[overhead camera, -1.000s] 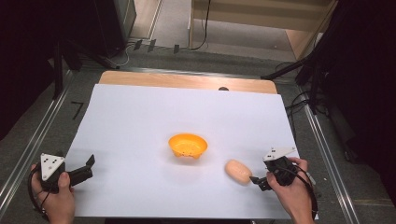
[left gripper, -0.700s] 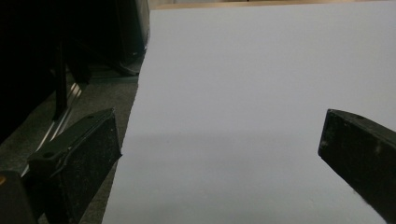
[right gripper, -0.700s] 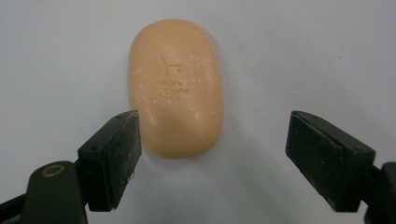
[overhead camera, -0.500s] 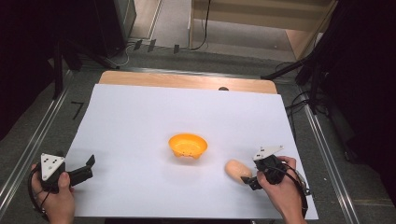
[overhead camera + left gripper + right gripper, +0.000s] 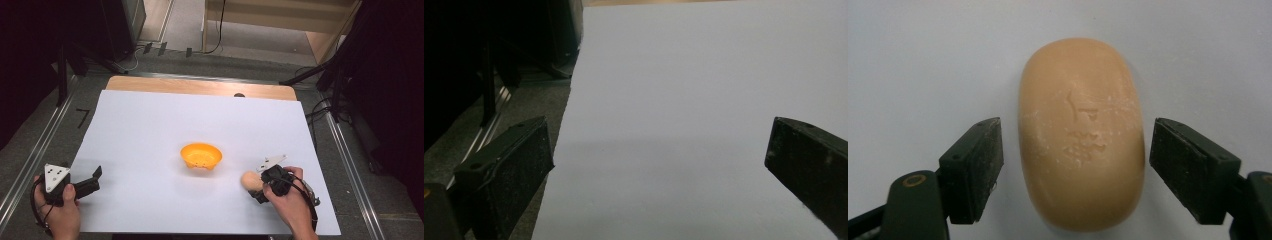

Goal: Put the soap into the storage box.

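Resting at the near left edge of the white sheet (image 5: pixel 150 130) that covers the table (image 5: pixel 200 86), the left hand-held gripper (image 5: pixel 92 181) sits in the person's left hand (image 5: pixel 62 212) with its grey three-cornered plate facing up. Its jaws stand wide apart with nothing between them; in the left gripper view they frame only bare white sheet, with the dark floor (image 5: pixel 499 100) off beyond the sheet's edge past one jaw.

Ahead of that hand-held gripper and well off to its right, near the middle of the sheet, stands an orange bowl (image 5: pixel 201 155), upright and apart from everything else.

Farther right, the right hand-held gripper (image 5: pixel 256 186) is held low in the person's right hand (image 5: pixel 292 205), pointing leftward across the sheet. A tan oval bar of soap (image 5: pixel 1081 132) lies flat on the sheet right in front of it, its near half between the two jaws. The jaws are open, one on each side of the bar, each with a narrow gap to the soap's flank, so nothing is gripped. The stamped face of the soap is turned upward. In the high view the soap (image 5: pixel 249 180) lies nearer the person than the bowl and to the bowl's right, clear of it.
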`<act>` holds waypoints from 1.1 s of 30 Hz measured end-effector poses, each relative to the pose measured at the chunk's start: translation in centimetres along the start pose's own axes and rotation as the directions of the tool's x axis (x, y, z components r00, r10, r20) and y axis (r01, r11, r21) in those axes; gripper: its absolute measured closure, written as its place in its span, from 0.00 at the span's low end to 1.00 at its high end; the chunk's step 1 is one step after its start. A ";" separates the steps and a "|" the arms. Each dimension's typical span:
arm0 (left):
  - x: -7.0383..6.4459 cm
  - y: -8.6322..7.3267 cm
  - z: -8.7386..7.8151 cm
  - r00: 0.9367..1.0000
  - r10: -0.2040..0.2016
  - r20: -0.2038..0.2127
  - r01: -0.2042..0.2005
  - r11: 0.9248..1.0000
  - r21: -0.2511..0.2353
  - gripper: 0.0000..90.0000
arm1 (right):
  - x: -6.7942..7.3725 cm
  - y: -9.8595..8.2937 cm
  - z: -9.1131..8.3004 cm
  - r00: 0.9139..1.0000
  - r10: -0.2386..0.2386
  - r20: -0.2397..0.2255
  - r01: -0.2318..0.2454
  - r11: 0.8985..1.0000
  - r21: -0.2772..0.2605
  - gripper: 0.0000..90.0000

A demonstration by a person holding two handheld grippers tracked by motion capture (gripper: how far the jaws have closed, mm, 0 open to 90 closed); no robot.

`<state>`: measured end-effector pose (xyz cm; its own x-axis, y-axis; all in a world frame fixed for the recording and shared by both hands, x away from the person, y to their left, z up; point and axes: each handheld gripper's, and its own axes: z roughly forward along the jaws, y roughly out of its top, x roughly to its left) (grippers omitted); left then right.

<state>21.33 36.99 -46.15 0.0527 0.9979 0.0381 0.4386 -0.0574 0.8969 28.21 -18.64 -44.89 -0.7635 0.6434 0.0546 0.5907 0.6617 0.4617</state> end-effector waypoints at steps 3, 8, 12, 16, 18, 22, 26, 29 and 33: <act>0.0 0.0 0.0 1.000 0.004 0.002 -0.004 1.000 0.002 0.00 | 0.1 0.2 0.3 1.000 -0.012 -0.006 0.012 1.000 0.013 0.29; 0.0 0.0 0.0 1.000 0.008 0.003 -0.008 1.000 0.004 0.00 | -0.1 0.4 1.0 0.999 -0.035 0.004 0.035 0.998 0.051 0.36; -0.1 0.0 0.1 1.000 0.010 0.001 -0.010 1.000 0.007 0.00 | -0.3 0.3 1.1 0.999 -0.051 -0.006 0.052 0.997 0.053 0.36; -0.1 0.0 0.1 1.000 0.014 0.001 -0.014 1.000 0.006 0.00 | -0.5 0.2 1.2 0.998 -0.053 -0.018 0.054 0.998 0.043 0.36; -0.1 0.0 0.1 1.000 0.015 0.001 -0.015 1.000 0.007 0.00 | -0.4 0.2 1.2 0.998 -0.057 -0.014 0.058 0.997 0.044 0.36; -0.1 0.0 0.1 1.000 0.015 0.002 -0.015 1.000 0.006 0.00 | -0.4 0.2 1.2 0.998 -0.055 -0.008 0.055 0.998 0.044 0.36; -0.1 0.0 0.1 1.000 0.015 0.004 -0.016 1.000 0.010 0.00 | -0.3 0.4 1.3 0.999 -0.053 -0.004 0.053 0.997 0.059 0.36; -0.1 0.0 0.1 1.000 0.015 0.006 -0.016 1.000 0.010 0.00 | -0.4 0.3 1.3 0.999 -0.049 -0.011 0.049 0.997 0.054 0.37; -0.1 0.0 0.1 1.000 0.013 0.010 -0.013 1.000 0.008 0.00 | -0.3 0.5 1.2 0.999 -0.047 -0.010 0.047 0.997 0.062 0.37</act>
<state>21.42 36.89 -46.17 0.0676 0.9967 0.0451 0.4452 -0.0706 0.8926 29.08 -18.06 -45.76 -0.7930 0.6078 0.0418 0.5688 0.7140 0.4083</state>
